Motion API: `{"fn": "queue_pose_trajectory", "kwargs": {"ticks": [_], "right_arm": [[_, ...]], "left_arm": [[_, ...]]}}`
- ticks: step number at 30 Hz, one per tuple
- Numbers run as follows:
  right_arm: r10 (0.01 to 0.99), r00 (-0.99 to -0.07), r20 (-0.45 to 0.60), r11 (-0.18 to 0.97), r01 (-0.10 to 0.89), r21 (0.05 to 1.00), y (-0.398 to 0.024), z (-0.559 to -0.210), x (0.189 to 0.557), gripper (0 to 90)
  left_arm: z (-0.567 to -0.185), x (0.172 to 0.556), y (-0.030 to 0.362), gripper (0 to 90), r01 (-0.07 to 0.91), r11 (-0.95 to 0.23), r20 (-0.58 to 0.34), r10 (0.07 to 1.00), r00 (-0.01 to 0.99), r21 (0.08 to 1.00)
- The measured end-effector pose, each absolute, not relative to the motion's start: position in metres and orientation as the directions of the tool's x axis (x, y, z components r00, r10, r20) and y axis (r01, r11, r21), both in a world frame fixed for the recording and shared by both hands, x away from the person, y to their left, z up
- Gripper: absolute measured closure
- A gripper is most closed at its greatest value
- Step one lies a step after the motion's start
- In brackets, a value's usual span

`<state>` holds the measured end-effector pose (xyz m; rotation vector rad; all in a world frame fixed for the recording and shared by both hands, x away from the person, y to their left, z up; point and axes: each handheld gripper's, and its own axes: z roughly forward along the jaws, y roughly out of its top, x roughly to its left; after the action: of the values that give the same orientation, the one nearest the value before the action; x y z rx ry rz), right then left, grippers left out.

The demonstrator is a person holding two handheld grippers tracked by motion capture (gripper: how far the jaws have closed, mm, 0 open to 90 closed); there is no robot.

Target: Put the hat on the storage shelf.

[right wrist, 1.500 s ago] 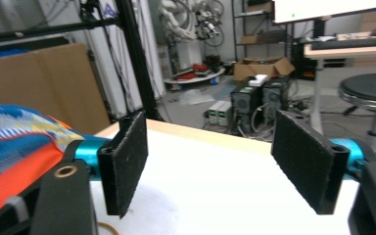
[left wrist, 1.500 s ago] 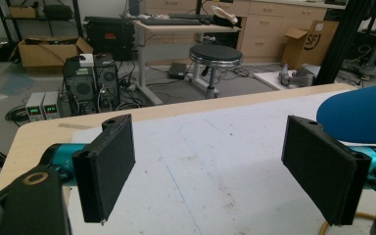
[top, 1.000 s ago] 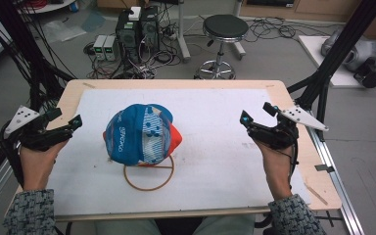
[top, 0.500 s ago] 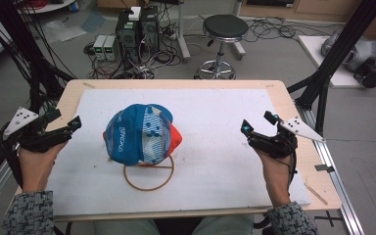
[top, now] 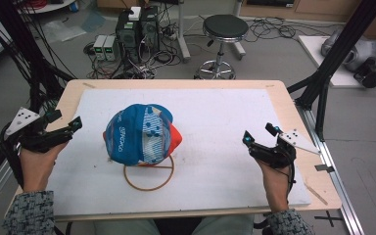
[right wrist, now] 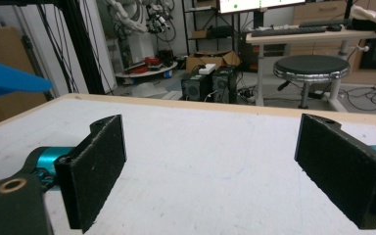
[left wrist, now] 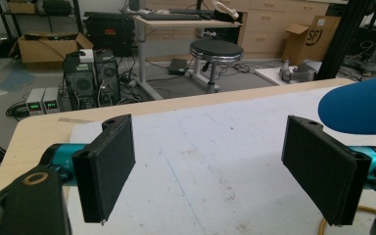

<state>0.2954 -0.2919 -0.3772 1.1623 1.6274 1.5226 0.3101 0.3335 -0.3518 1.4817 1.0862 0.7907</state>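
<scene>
On the ring [top: 149, 177], blue-orange cap [top: 142, 133].

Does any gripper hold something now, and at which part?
Nothing is held. The left gripper and the right gripper are both open and empty, apart from the cap.

— What colours on the cap [top: 139, 134]?

— Bright blue crown, a panel of blue-and-white stripes, white lettering on the side, an orange patch at its right.

— And the ring [top: 149, 172] beneath it?

— Tan, on a white mat [top: 215, 122] over a pale wood table [top: 186, 84].

— The grippers?

— Left gripper [top: 64, 119] and right gripper [top: 258, 133]: black jaws with teal joints, each topped by a grey plate dotted black. The sleeves [top: 27, 213] are speckled grey tweed. Behind, a black-seated stool [top: 224, 27].
</scene>
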Motion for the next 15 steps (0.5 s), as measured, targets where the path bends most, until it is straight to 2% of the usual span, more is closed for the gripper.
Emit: {"fn": "queue_pose_trajectory", "kwargs": {"ticks": [8,15], "right_arm": [[0.905,-0.410,0.117,-0.038,0.196,0.980,-0.295,-0.395,0.294,11.0],[0.905,-0.410,0.115,-0.036,0.195,0.980,-0.295,-0.395,0.293,11.0]], "left_arm": [[-0.352,0.310,0.333,20.3,0.211,0.001,-0.079,0.930,0.360,0.977],[-0.353,0.311,0.333,20.3,0.214,-0.003,-0.076,0.930,0.360,0.977]]}}
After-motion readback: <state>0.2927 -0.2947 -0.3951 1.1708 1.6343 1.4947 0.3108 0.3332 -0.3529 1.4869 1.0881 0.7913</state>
